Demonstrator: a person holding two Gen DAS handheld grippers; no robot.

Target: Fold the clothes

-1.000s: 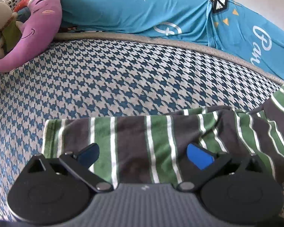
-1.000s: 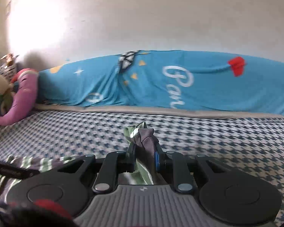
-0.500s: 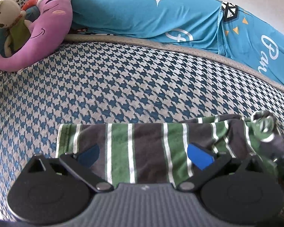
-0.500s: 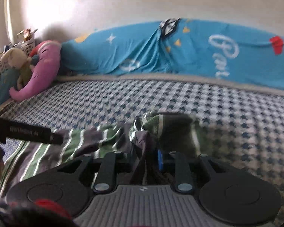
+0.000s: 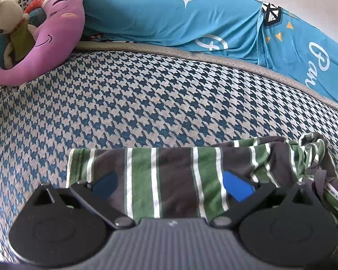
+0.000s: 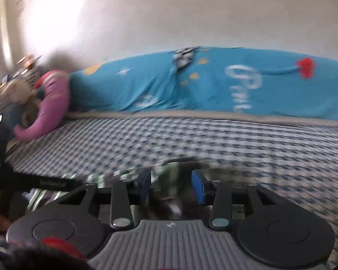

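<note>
Left gripper [image 5: 170, 185]: jaws spread wide, blue pads well apart, holding nothing, hovering over the near edge of the striped garment [image 5: 175, 175]. The garment (green/grey/white stripes) lies on the houndstooth bed cover [image 5: 146, 103], mostly flat on the left; its right end is bunched into a crumpled lump [image 5: 313, 155].

Right gripper [image 6: 171, 184]: jaws partly open, with a clear gap between the blue pads. Striped fabric [image 6: 166, 173] sits in that gap, but the right wrist view is motion-blurred, so I can't tell whether either pad touches it.

Further out: bare houndstooth cover, then a grey mattress edge [image 5: 214, 56]. Against the far wall is a long blue printed pillow [image 5: 191, 18]. Far left are a purple elephant plush [image 5: 54, 36] and a beige stuffed toy [image 5: 4, 15] leaning on it.
</note>
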